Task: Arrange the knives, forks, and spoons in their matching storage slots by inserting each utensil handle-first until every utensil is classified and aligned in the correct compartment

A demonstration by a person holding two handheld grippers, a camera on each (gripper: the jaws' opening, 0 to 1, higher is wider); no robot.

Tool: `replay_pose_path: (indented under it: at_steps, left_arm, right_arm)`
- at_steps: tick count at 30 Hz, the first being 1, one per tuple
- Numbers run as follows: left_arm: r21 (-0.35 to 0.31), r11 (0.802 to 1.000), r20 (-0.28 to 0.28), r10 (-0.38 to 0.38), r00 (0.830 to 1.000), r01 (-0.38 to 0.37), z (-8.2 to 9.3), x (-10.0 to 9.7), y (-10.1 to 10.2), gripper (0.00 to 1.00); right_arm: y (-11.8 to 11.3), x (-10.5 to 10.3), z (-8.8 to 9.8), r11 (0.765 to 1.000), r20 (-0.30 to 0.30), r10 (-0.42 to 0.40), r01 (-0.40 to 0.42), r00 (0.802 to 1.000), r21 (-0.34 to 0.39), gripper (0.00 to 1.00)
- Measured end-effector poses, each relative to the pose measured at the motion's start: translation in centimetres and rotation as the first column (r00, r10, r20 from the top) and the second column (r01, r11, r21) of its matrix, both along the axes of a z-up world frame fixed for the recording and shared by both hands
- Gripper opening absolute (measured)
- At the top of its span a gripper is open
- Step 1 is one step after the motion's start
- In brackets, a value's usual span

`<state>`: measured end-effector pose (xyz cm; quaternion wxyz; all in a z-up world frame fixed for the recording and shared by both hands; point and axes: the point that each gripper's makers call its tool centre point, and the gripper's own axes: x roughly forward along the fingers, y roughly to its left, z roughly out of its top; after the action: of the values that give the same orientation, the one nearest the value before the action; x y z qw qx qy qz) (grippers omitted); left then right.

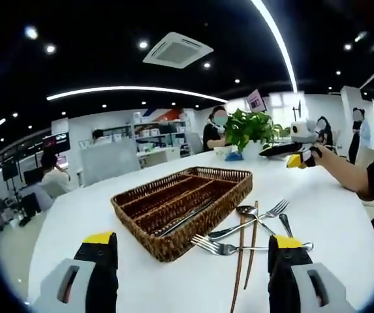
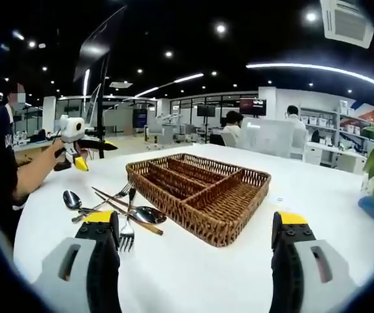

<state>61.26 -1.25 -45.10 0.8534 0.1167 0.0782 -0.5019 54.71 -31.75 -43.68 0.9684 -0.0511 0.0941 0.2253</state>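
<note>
Currently we list: wicker tray [image 1: 173,251], one utensil already in a slot; loose forks, spoons and knives [image 1: 252,228] heaped beside it on the white table [image 1: 343,215]. Risk: tangled, overlapping handles, so we may lift two or snag one. Left gripper [image 1: 193,251] jaws apart, empty, pile just ahead right; right gripper [image 2: 203,228] likewise apart, pile ahead left.

In the left gripper view, the right tongs [image 1: 299,155] are too small to show how their jaws stand. A utensil lying in the wicker tray [image 1: 233,190] is half hidden by the dividers. In the right gripper view, the left tongs [image 2: 81,155] are equally unclear.
</note>
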Motion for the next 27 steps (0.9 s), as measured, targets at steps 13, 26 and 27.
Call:
replay_pose_path:
  at_steps: [13, 26, 27]
  left_arm:
    - [0.007, 1.0, 0.023, 0.025, 0.999, -0.025, -0.3, 0.6, -0.5, 1.0]
    - [0.026, 0.999, 0.032, 0.019, 0.999, -0.02, -0.6, 0.5, -1.2, 1.0]
    - [0.025, 0.999, 0.034, 0.019, 0.999, -0.02, -0.5, 0.5, -1.3, 1.0]
  right_arm:
    - [0.1, -0.2, 0.2, 1.0, 0.0, 0.009, -0.009, 1.0, -0.002, 0.99]
    - [-0.2, -1.8, 1.1, 0.999, 0.022, 0.011, -0.012, 1.0, 0.036, 0.99]
    - [-0.1, -2.1, 1.1, 0.999, 0.025, 0.015, -0.017, 1.0, 0.042, 0.99]
